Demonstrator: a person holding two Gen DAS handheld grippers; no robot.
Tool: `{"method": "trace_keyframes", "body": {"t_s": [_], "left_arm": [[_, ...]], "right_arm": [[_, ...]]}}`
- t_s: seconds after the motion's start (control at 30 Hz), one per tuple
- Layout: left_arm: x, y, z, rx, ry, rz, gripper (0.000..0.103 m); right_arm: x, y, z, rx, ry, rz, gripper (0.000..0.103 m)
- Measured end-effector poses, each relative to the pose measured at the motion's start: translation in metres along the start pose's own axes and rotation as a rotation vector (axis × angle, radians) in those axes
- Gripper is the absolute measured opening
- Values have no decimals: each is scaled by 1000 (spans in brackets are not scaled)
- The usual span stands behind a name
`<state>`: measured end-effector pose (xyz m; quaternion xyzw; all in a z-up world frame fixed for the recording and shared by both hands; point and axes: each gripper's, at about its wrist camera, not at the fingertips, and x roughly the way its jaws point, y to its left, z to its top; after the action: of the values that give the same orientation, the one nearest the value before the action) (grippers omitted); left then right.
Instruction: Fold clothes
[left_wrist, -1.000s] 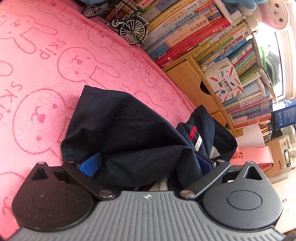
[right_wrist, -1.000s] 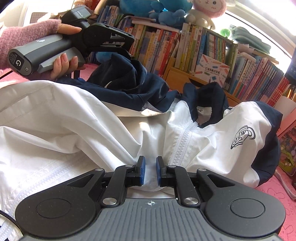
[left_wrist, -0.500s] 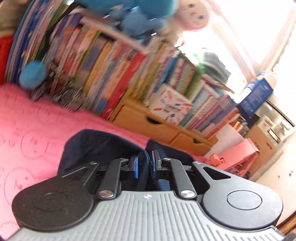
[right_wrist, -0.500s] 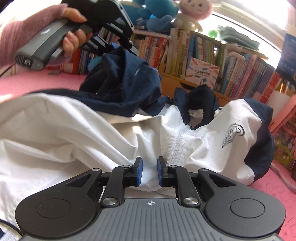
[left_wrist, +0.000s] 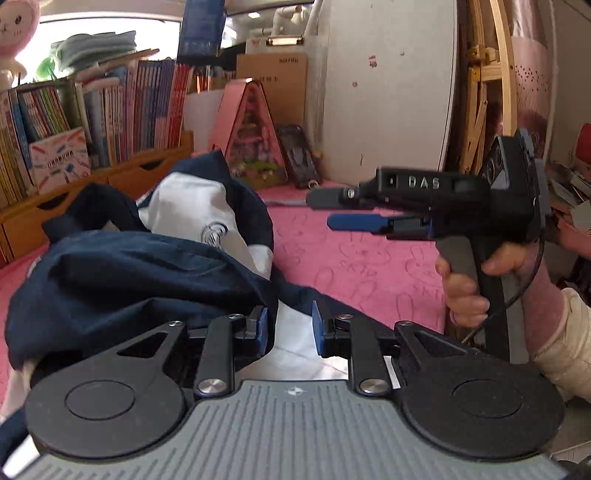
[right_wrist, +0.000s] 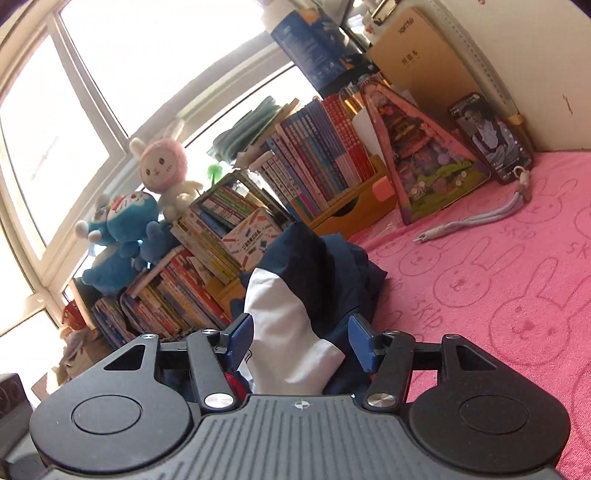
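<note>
Left wrist view: I see the navy-and-white zip-up sports jacket (left_wrist: 155, 254) heaped in loose folds on the pink rabbit-print towel cover (left_wrist: 354, 258), not flat and not squared. It lies ahead and to the left of my left gripper (left_wrist: 288, 326), whose blue-padded jaws stand apart with white cloth showing in the gap; nothing is pinched. The navy panel drapes over the left finger. My right gripper (left_wrist: 343, 208) hangs in the air to the right, gripped by a hand in a pink cuff (left_wrist: 476, 280), its fingers parted and empty, pointing left toward the jacket's white chest panel with the printed crest (left_wrist: 214, 232). The left gripper is the nearer one. The near hem is cut off behind the gripper body.

Right wrist view: from here the jacket (right_wrist: 295, 317) rises as a rumpled ridge straight ahead, running away toward the wooden book rack (right_wrist: 332, 210). The right gripper (right_wrist: 299, 341) is released, a white and navy fold standing between its pads; I cannot tell whether cloth touches them. Sleeves and collar are not identifiable in the bunching, so I judge the fold incomplete.
</note>
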<state>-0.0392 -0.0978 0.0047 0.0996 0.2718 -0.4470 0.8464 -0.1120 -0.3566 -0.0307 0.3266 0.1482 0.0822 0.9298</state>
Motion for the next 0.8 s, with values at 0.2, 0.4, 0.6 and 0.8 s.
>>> {"method": "trace_keyframes", "body": {"t_s": [0.2,0.4,0.6,0.8], "left_arm": [[12,-4,-27,-10,88,16,30],[11,-9,-42,-5,87,29,35],[3,-5,-47,-68,74,28,36],[-35,9,-52,-181,41,-49,40]], "right_arm": [[21,37,-1,-127,124,123,75],[91,99,-11,-384,309,158,95],[156,109,-29,-323,496,144,37],[113,102,-31,-335,381,120,18]]}}
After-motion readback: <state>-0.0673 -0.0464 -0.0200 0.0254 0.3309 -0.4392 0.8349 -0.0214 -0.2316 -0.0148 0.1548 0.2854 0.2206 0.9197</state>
